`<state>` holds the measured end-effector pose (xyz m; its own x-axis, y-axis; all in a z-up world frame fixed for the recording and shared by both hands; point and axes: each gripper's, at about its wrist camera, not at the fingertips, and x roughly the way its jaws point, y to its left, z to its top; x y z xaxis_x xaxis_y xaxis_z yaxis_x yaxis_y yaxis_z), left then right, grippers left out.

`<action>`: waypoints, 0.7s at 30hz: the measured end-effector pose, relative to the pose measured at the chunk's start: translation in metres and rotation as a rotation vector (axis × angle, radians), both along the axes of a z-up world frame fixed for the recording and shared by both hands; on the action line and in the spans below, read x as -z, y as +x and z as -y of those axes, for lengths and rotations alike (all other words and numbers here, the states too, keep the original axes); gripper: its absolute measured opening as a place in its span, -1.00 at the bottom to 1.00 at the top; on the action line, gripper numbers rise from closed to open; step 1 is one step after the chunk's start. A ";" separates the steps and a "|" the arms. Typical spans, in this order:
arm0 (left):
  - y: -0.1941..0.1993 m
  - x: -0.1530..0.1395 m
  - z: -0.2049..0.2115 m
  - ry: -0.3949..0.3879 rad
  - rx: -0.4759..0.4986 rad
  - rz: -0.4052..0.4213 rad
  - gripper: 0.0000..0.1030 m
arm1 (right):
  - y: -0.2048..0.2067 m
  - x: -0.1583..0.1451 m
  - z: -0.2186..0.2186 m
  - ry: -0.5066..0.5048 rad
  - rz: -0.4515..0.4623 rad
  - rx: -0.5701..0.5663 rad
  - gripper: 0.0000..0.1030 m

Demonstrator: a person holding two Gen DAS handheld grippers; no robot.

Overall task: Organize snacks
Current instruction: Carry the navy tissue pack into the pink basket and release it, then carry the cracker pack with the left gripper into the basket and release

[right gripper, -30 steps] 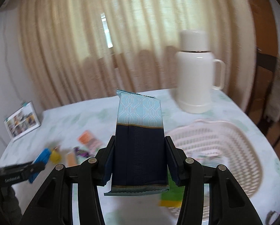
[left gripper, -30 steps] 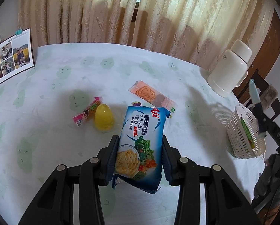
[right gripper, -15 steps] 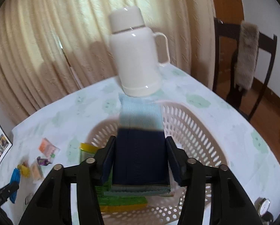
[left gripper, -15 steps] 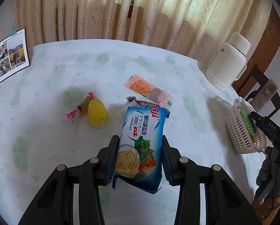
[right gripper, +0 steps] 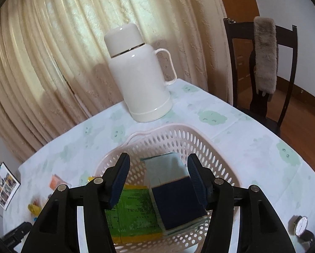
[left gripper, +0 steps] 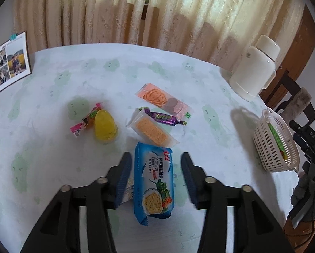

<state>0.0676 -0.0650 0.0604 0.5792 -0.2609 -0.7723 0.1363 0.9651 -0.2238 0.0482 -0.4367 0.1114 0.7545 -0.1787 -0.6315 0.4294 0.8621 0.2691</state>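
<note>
My left gripper hangs over the table, its jaws opening. A blue cracker pack lies between them, and neither pad touches it. Beyond it lie a clear-wrapped orange cracker, a purple candy, an orange smiley biscuit pack, a yellow jelly cup and a pink candy. My right gripper is above the white basket, its jaws opening too. A navy and light-blue pack rests tilted inside the basket beside a green pack.
A white thermos stands just behind the basket. A dark chair with a grey fur cover is at the table's right edge. A wristwatch lies near the basket. A photo calendar stands at the far left.
The left jaws have spread and the blue cracker pack has slipped from their grip down onto the table. The right gripper came over the basket and let the navy pack drop in.
</note>
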 end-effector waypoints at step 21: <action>0.010 0.039 0.020 0.132 0.005 -0.086 -0.23 | -0.004 -0.009 -0.004 -0.012 0.038 -0.002 0.12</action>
<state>0.0777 -0.0848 0.0218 0.5086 -0.1562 -0.8467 0.1271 0.9863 -0.1056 0.0441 -0.4330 0.1200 0.7780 -0.1845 -0.6005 0.4176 0.8661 0.2749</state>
